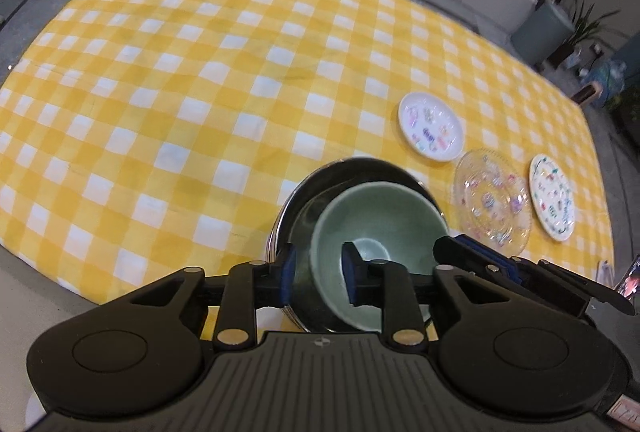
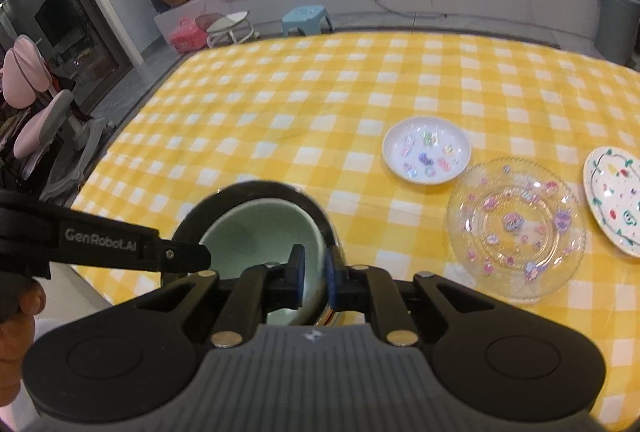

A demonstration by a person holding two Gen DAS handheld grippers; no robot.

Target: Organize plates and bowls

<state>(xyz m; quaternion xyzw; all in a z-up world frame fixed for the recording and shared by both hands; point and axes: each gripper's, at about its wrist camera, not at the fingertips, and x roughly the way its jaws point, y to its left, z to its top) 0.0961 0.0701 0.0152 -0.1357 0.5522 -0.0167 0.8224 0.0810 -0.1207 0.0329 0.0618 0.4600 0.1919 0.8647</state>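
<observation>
Left wrist view is showing your left tool standing part-open, straddling the rims of the pale green ceramic bowl nested in the shiny steel bowl on the yellow-checked bench. Your right tool is narrowly straddling the far rims; ceramic's heavy, slick, chippable. "GenRobot.AI" is showing

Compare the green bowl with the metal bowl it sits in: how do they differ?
The green bowl is smaller, matt pale green and looks ceramic; the metal bowl is wider, dark and shiny. The green bowl lies nested inside and tilted; the metal bowl rests flat on the checked cloth. Both are round, hold no food and stand at the near table edge, left of the three plates.
</observation>
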